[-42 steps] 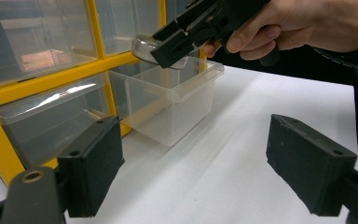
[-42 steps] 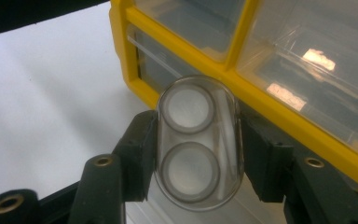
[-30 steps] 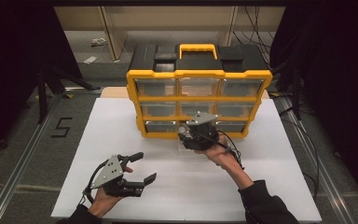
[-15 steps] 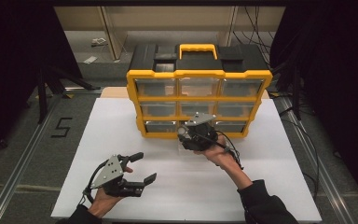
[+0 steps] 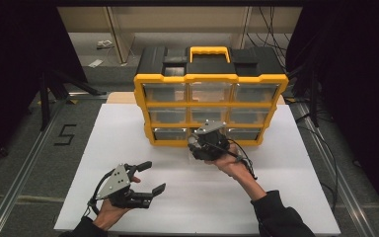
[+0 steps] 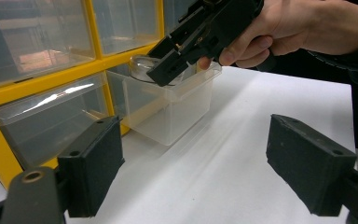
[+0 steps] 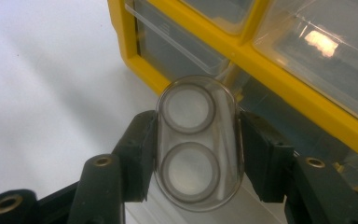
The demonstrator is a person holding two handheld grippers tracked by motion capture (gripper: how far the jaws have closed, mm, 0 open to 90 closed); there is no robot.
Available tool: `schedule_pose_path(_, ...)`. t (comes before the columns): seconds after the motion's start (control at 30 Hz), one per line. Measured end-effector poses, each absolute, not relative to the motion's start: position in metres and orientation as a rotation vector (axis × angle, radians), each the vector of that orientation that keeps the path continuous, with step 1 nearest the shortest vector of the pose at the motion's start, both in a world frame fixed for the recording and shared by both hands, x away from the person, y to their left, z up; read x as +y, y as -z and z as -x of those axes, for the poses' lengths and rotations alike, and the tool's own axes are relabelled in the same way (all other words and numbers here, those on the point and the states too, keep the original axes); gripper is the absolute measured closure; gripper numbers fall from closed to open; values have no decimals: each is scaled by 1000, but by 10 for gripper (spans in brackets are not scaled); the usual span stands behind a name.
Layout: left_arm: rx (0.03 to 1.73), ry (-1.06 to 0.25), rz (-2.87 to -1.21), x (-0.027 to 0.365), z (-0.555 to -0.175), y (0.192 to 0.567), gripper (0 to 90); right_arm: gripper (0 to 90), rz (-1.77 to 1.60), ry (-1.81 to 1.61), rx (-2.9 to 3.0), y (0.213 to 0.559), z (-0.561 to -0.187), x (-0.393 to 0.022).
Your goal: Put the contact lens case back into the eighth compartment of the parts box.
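A yellow and black organizer with clear drawers stands at the back of the white board. Its bottom middle drawer is pulled out onto the board. My right gripper hovers over that drawer, shut on a clear oval case that holds two round discs. The left gripper view also catches the right gripper, with the clear case just above the drawer's rim. My left gripper rests low at the front left, open and empty, its jaws pointing toward the drawer.
The white board lies bare in front of and beside the organizer. Dark floor with a metal rail runs along the left. Cables trail at the right behind the organizer.
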State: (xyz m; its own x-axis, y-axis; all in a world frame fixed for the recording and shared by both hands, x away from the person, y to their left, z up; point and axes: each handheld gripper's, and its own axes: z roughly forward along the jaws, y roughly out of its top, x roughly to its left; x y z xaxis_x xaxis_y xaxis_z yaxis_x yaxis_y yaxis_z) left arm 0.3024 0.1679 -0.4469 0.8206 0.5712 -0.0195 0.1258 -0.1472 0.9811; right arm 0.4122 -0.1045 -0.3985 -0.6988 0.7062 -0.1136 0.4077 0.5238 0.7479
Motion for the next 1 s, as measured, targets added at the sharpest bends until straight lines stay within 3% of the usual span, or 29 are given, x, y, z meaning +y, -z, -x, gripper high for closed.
schedule_pose_path(0.7,549,-425,-1700,168,-302,447,180,490,-923,-1029,2360,393,-411,-106)
schedule_pose_path(1.0,547,-426,-1698,168,-302,447,180,388,-907,-1061,2335,385,-407,-107)
